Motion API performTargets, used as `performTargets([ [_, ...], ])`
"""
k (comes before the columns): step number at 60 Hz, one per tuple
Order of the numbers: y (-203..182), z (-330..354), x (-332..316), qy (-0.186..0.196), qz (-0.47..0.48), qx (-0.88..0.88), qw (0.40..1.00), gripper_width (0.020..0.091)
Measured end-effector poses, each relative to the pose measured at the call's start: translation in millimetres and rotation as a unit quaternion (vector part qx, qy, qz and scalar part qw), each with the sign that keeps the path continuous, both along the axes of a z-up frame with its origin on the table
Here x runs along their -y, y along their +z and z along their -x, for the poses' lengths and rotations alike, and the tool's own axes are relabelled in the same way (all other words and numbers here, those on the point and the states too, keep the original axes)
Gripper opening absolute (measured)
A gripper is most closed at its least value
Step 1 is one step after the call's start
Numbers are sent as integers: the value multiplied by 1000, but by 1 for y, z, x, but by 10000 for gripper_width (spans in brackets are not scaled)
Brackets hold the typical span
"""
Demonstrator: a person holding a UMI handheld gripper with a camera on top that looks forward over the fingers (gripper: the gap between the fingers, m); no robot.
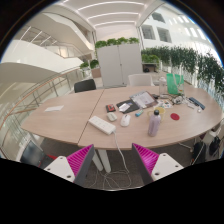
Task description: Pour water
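Gripper: my gripper (114, 160) sits with its two fingers spread wide apart, nothing between them, hanging in the air well short of the table.
Pads: I see a magenta pad (80, 158) on the left finger and another (146, 157) on the right, both facing inward across an empty gap.
Between the fingers: through the gap I look down at grey floor and the near edge of the table.
Table: a large rounded wooden table (70, 115) lies ahead of and beyond the fingers, light in colour.
Bottle: the thing I take for the water vessel is a small bottle (154, 123) with a purplish body and pale top, standing upright on the table, beyond the right finger and well apart from it. I cannot tell whether it holds water.
Near the bottle: a small white cup-like item (126, 119) stands just to its left, and a flat white keyboard-shaped object (102, 125) lies further left on the tabletop.
Clutter: papers and dark items (135, 102) are spread across the middle of the table behind the bottle; too small for me to name.
Green containers: two tall green translucent pieces (175, 84) stand near the far right of the table.
Chairs: a dark chair (85, 86) sits at the far side.
Background: a white cabinet (120, 65) topped with plants stands behind the table.
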State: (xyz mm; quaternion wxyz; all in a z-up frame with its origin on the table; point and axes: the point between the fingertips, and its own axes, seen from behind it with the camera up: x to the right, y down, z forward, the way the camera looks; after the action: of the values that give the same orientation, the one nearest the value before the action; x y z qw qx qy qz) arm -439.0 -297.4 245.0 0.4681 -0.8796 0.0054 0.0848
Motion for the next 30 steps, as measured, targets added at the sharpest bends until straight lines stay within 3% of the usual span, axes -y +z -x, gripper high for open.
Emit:
performTargets([
  [18,-45,-55,-25,-26,-38,44,998,821],
  [30,-84,-129,-100,-61,-130,46,989,825],
])
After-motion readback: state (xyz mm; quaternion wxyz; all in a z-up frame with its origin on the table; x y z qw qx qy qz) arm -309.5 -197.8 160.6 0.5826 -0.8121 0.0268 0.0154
